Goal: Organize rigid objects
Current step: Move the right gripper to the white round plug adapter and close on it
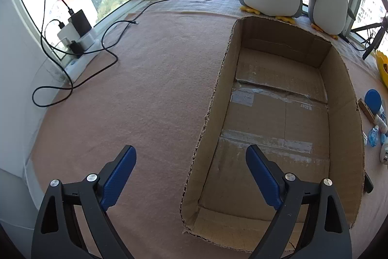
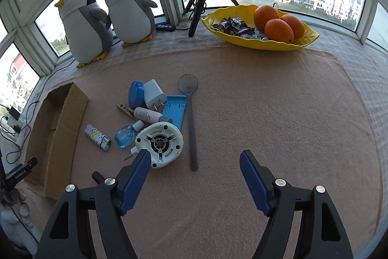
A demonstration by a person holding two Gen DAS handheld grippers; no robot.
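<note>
While nothing sits in it yet, box status: cardboard box (image 1: 278, 113) bare inside, so sorting prob. not begun.
Left to do: whole pile (image 2: 155, 118) on cloth just right of box, incl. lighter (image 2: 97, 137), spoon (image 2: 190, 118).
Left gripper (image 1: 191, 162): jaws wide, holding nothing, over box's left wall.
Right gripper (image 2: 194, 168): jaws wide, holding nothing, near pile.
Surface: pinkish cloth (image 2: 266, 101).
Room: bay window sill w/ plush penguins (image 2: 106, 16), fruit tray (image 2: 262, 40).
</note>
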